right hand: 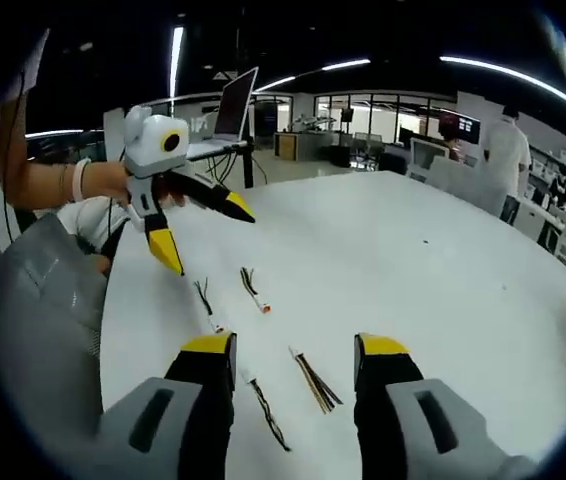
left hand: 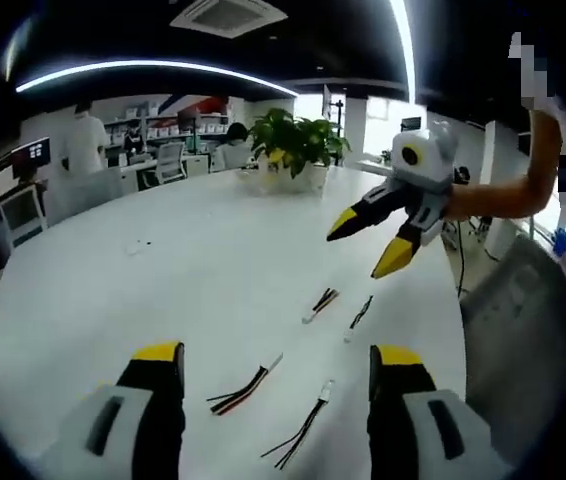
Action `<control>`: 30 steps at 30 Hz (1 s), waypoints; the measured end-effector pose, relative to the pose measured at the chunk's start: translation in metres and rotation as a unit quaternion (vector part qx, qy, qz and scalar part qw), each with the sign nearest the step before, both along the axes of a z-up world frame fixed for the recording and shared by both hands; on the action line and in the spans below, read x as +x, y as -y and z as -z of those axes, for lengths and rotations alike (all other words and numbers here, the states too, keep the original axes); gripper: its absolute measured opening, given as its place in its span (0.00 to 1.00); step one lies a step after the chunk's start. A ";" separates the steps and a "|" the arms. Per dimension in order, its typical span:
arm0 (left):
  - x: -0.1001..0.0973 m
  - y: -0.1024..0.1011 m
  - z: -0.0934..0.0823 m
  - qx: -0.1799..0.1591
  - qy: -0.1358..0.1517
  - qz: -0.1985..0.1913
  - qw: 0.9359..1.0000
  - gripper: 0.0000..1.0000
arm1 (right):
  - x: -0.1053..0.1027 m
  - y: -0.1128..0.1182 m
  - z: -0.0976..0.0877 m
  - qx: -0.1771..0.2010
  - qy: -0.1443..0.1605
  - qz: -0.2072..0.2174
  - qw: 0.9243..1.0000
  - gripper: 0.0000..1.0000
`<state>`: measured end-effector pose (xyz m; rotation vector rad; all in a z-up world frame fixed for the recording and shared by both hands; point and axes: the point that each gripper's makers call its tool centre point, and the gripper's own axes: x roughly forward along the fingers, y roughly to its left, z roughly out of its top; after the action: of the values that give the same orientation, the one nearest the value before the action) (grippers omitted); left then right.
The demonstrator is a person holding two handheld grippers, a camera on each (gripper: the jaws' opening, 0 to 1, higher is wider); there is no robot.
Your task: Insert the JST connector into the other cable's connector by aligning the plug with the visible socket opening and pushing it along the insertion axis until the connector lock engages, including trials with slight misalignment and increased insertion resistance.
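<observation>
left gripper (left hand: 275, 368) | raised, jaws spread wide, yellow tips forward, nothing between them; seen from the right gripper view (right hand: 203, 235) gripped by a bare forearm || right gripper (right hand: 295, 356) | raised, jaws apart, empty; across in the left gripper view (left hand: 368, 245), tips pointing down-left

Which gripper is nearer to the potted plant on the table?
Right. In the left gripper view the right gripper hangs open over the table, a short way from the potted plant. The left gripper is at the near edge, farther back.
</observation>
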<state>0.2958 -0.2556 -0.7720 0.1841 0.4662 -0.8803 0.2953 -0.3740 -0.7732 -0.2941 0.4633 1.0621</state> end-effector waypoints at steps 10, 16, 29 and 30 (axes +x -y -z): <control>0.012 -0.003 0.017 -0.009 0.008 0.014 1.000 0.70 | 0.018 -0.004 0.018 0.043 0.017 -0.014 0.999 0.42; 0.015 0.003 0.020 -0.044 0.023 0.039 0.998 0.58 | 0.019 -0.008 0.025 0.059 0.029 -0.049 0.997 0.38; 0.017 0.011 0.038 -0.095 0.028 0.080 0.992 0.37 | 0.019 -0.012 0.044 0.058 0.028 -0.099 0.993 0.32; 0.016 0.010 0.040 -0.094 0.025 0.083 0.992 0.36 | 0.020 -0.012 0.047 0.053 0.024 -0.096 0.994 0.34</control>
<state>0.3121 -0.2660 -0.8119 0.0730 0.3224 -1.0741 0.3153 -0.3623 -0.8198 -0.2735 0.3375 1.2609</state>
